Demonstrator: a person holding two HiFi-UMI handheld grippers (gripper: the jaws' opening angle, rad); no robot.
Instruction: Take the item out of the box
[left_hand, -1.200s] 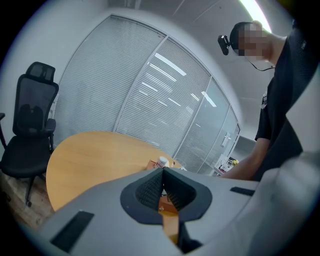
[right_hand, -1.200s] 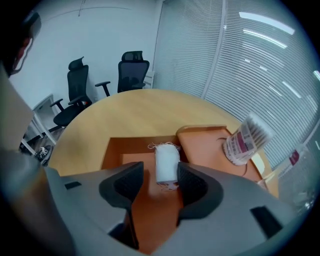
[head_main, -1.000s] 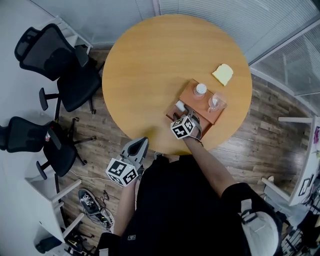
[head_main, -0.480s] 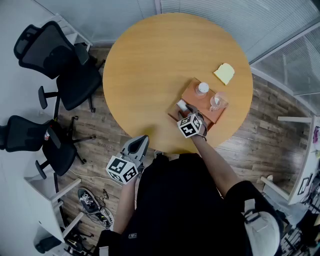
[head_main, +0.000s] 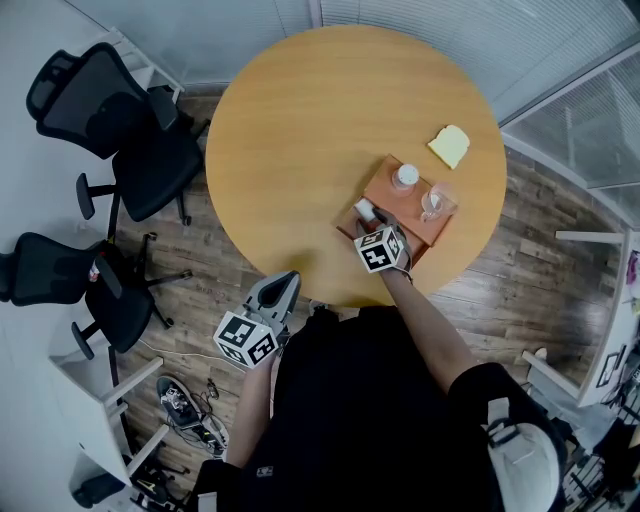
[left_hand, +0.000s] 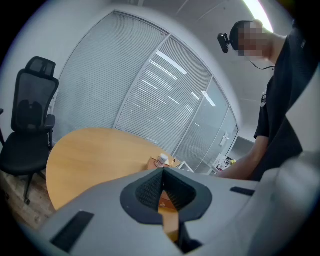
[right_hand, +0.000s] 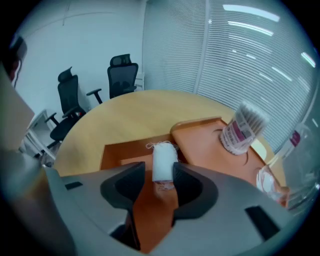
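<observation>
So the step in hand looked like the grab itself. The right gripper was down at the 7 o'clock corner of the open orange-brown cardboard box. Its jaws were pinching a small white roll with loose threads, maybe gauze. One pad sat flush against the roll, and the other was right up at its side. The roll was still inside the box, resting on the sunken floor, so nothing was out yet.

The box sat around 4 o'clock on the round wooden bench. The left gripper hung off the bench edge near 7 o'clock, jaws pressed together and empty.

My guess at the next move: a straight lift to clear the box wall, keeping a firm squeeze since the roll looked soft. Then carry it over to bare bench.

As for writing, there wasn't much. A clear tub of cotton swabs at the box's 12 o'clock had a maroon-and-white label, but the print was too blurry to read. A clear plastic cup and a pale yellow slab out at 3 o'clock showed no text I could make out.
</observation>
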